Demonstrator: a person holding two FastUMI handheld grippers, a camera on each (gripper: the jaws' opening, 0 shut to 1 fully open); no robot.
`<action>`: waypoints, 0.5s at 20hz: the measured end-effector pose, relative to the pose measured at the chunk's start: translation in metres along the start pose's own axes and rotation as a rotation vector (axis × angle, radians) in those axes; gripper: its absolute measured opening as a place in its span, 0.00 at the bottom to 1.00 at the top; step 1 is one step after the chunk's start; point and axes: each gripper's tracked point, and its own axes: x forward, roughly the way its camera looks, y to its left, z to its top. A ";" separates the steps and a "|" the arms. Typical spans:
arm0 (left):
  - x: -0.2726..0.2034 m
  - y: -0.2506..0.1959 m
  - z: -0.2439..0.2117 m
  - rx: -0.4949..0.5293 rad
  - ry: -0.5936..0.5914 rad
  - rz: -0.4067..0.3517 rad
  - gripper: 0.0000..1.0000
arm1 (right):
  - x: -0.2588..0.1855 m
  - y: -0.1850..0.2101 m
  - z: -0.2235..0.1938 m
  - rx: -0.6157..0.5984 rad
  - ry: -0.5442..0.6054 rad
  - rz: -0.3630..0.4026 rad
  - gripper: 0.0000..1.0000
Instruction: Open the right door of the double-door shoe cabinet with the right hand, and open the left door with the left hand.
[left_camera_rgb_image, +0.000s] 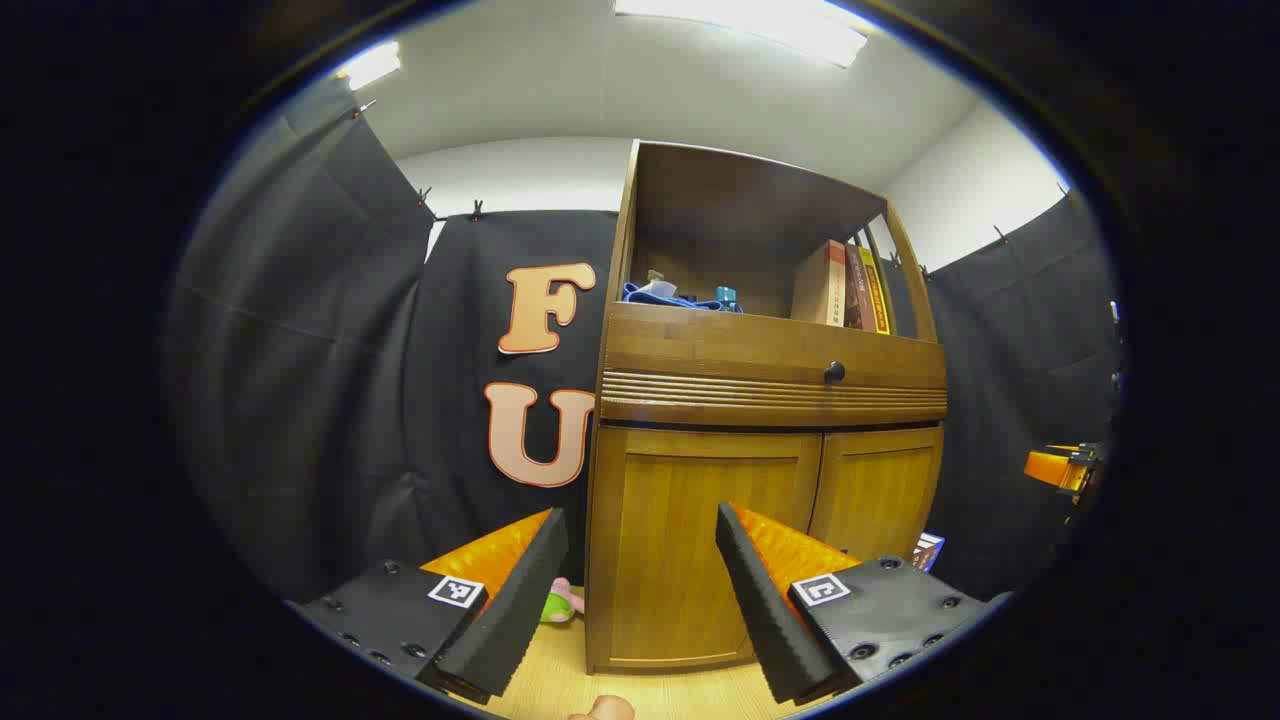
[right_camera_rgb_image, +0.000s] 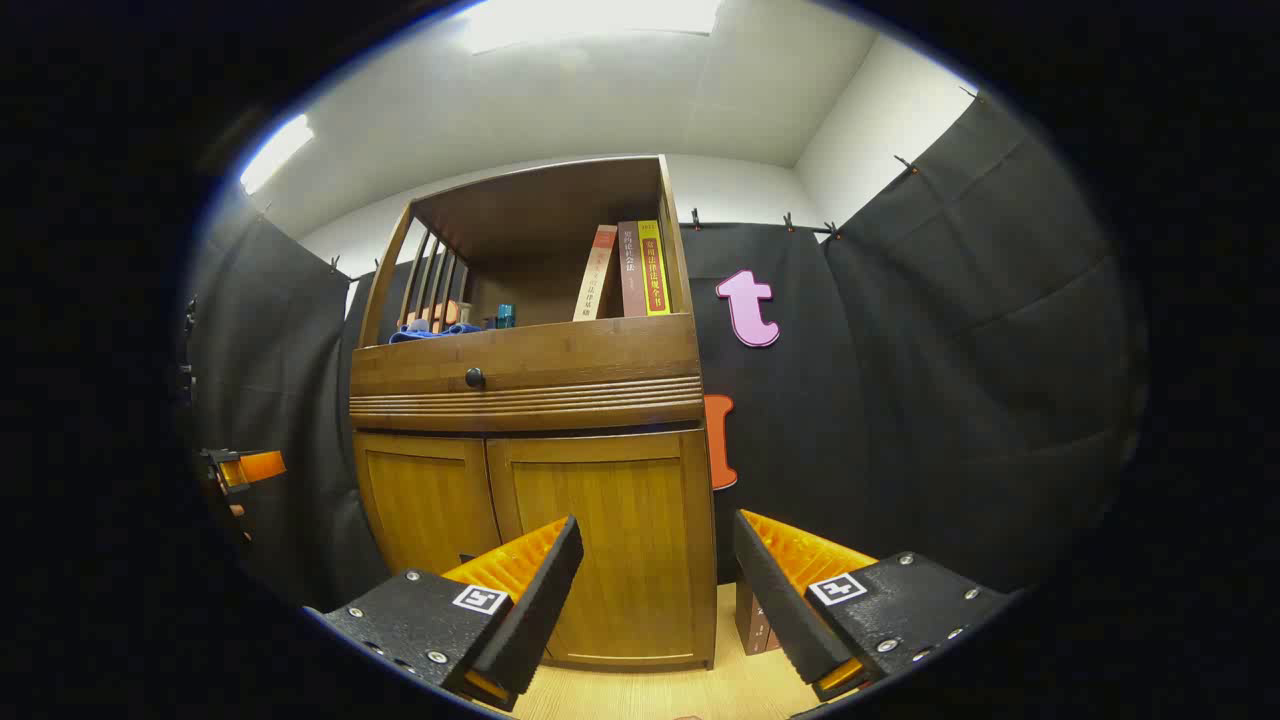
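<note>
I hold right gripper and left gripper wide apart, empty, short of the shut right door and left door; approach stance, I judge.

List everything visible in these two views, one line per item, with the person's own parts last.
shoe cabinet: 1, brown wood, against the booth wall
left door: 1, brown, shut
right door: 1, brown, shut
drawer knob: 1, dark, above the doors
books: 3, tan, brown, yellow, right end of the open shelf
blue cloth: 1, left of the shelf
pink and green toy: 1, floor left of the cabinet
left tool: 1, open, facing the left door
right tool: 1, open, facing the right door
</note>
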 end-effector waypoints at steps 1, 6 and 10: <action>-0.001 -0.001 0.001 0.001 0.001 0.000 0.96 | 0.001 0.000 0.000 -0.001 0.001 0.000 1.00; 0.000 0.000 0.001 0.002 0.004 0.009 0.96 | 0.001 -0.001 0.001 -0.004 -0.005 -0.004 0.94; 0.000 0.002 0.001 -0.002 0.006 0.012 0.96 | 0.000 0.000 0.002 -0.010 -0.009 -0.004 0.94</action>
